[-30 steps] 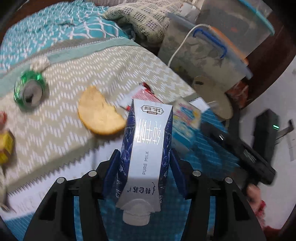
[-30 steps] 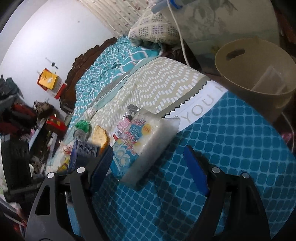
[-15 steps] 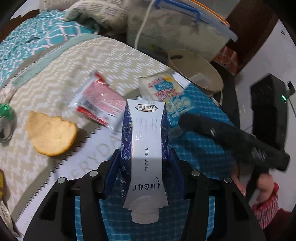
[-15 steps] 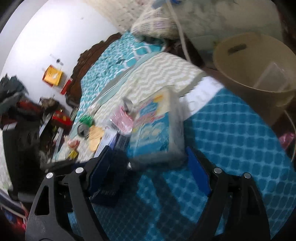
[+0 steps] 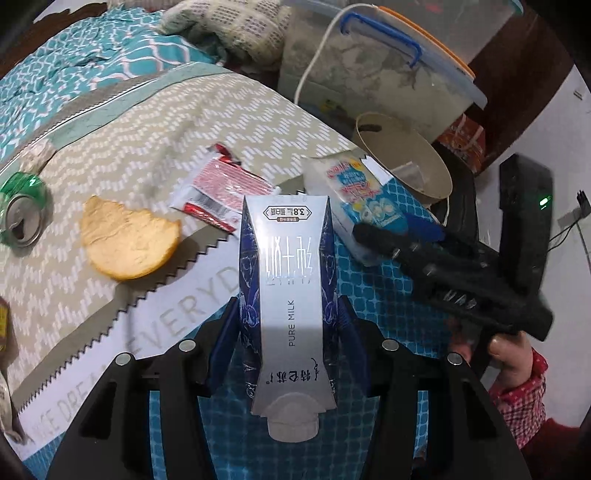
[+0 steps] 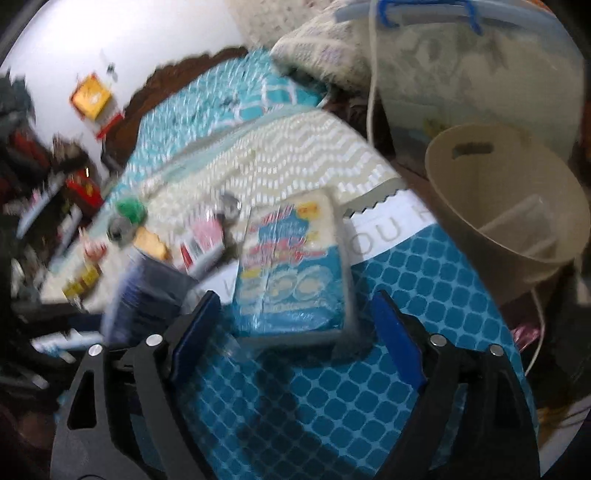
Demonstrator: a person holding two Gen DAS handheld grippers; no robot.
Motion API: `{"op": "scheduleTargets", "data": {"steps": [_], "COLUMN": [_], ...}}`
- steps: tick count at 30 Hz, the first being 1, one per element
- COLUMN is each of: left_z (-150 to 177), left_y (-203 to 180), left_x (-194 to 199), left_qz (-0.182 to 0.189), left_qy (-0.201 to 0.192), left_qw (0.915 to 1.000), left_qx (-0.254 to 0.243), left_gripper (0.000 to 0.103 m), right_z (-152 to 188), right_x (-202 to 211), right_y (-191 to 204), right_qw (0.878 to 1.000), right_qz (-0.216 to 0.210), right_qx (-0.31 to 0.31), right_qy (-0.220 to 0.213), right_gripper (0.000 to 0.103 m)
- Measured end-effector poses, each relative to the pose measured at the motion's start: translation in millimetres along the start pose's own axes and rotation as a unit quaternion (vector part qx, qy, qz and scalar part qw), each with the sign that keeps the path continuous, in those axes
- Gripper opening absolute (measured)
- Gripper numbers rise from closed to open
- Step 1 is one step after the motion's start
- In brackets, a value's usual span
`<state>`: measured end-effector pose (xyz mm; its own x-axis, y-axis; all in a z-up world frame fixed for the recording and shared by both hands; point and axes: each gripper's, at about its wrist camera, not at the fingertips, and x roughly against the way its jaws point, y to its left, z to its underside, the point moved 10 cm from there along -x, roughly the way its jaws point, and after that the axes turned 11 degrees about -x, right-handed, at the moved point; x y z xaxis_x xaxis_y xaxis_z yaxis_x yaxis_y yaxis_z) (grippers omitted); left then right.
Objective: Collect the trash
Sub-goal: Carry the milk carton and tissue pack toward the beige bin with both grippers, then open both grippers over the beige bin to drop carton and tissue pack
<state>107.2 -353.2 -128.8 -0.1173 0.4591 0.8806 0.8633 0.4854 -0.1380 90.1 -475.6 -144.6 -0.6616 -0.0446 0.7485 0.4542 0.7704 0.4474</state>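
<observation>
My left gripper [image 5: 286, 325] is shut on a blue and silver milk carton [image 5: 286, 280] and holds it above the bed. My right gripper [image 6: 295, 325] is open, its jaws on either side of a blue and white tissue pack [image 6: 295, 266] that lies on the blanket; the pack [image 5: 364, 192] and the right gripper [image 5: 417, 236] also show in the left wrist view. A beige trash bin [image 6: 509, 206] stands past the bed's edge, also in the left wrist view [image 5: 406, 155]. A red wrapper [image 5: 221, 188], a bitten piece of bread [image 5: 129, 240] and a green can [image 5: 22, 210] lie on the bed.
A large clear storage box [image 5: 373, 74] with a white cable stands behind the bin. A pillow [image 5: 229, 26] lies at the bed's far end. A black device [image 5: 524, 221] with a green light stands on the floor at right. Small yellow items [image 6: 81, 280] lie at left.
My right gripper has moved up to the tissue pack, which now sits between its open jaws. My left gripper still holds the milk carton and has shifted slightly.
</observation>
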Motion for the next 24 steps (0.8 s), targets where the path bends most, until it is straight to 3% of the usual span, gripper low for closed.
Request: {"op": "scheduleTargets", "data": {"steps": [1,3,5,10,17,23,24], "left_z": [-1,-5,-12,-40,-116,-187,-198], "left_y": [1,0,-5,-26,-89,-137,-145], "left_x": [1,1,1,-2,-39,-80,-88], "left_qz": [0.000,0.001,0.006,0.024,0.077,0.075,0.077], "left_qy": [0.000,0.002,0.003,0.002,0.011,0.021,0.024], "left_qw": [1.0000,1.0000,1.0000,0.9993,0.9934,0.9890,0.9886], "left_qx": [0.001,0.000,-0.003,-0.027,-0.084,-0.126,-0.127], "left_gripper": [0.049,0.049,0.049,0.049,0.049,0.050,0.064], "right_z": [2,4,0,-30,-66,-79,-82], "right_x": [-4,-7,-3,37,85,88,85], "right_y": [1,4,2,-38,-132,-183,-188], "right_qw": [1.000,0.999,0.999,0.996,0.980,0.973,0.971], "right_qz": [0.007,0.019,0.012,-0.039,-0.019,-0.003,-0.003], "right_qx": [0.014,0.043,0.041,-0.051,-0.149,-0.189,-0.196], "right_qy": [0.007,0.009,0.001,-0.066,-0.130,-0.135,-0.134], "right_gripper": [0.085,0.065,0.063,0.062,0.063,0.069,0.073]}}
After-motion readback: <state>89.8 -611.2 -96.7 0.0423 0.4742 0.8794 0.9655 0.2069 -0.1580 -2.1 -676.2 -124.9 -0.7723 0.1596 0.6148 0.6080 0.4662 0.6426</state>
